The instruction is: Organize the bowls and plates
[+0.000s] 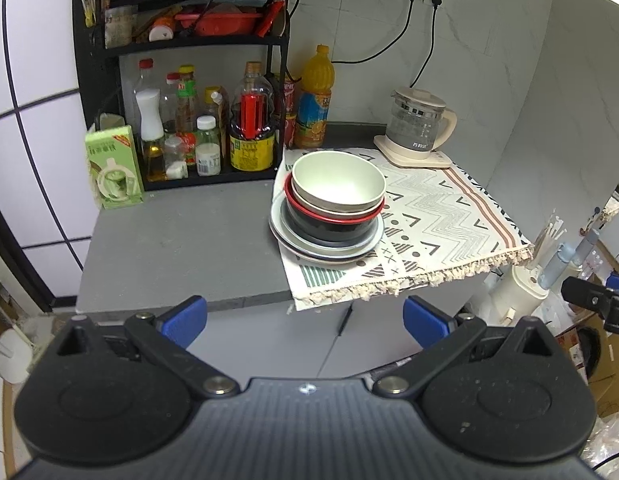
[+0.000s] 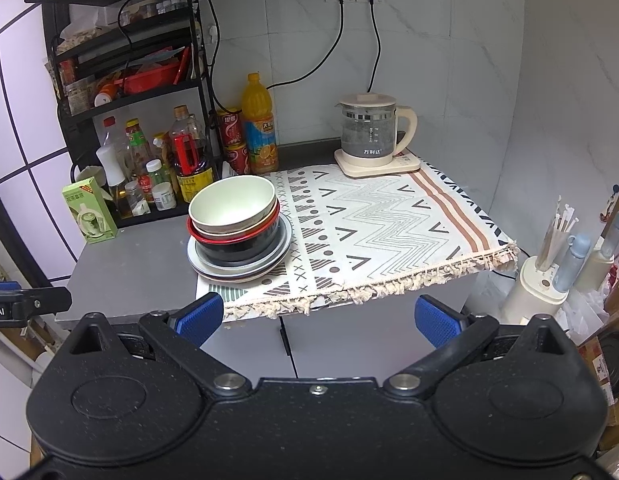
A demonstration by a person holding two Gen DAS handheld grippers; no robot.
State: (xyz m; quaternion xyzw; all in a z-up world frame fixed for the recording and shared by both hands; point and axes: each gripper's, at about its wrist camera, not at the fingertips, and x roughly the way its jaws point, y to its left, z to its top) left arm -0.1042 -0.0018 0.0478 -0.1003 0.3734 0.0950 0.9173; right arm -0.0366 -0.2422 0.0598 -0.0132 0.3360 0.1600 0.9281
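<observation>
A stack of dishes stands on the left part of a patterned cloth (image 1: 437, 216) (image 2: 389, 224). On top is a cream bowl (image 1: 337, 182) (image 2: 232, 204), nested in a tan bowl and a red-rimmed black bowl (image 1: 329, 226) (image 2: 237, 246). Under them lie grey and white plates (image 1: 287, 236) (image 2: 197, 262). My left gripper (image 1: 305, 320) hangs open in front of the counter edge, below the stack, holding nothing. My right gripper (image 2: 319, 318) is also open and empty, in front of the cloth's fringe, right of the stack.
A black rack (image 1: 181, 44) (image 2: 129, 64) with sauce bottles stands at the back left. An orange juice bottle (image 1: 315, 100) (image 2: 259, 126), a glass kettle (image 1: 417, 124) (image 2: 369, 132) and a green carton (image 1: 113, 168) (image 2: 89, 212) are on the grey counter (image 1: 169, 248). Clutter stands right of the counter.
</observation>
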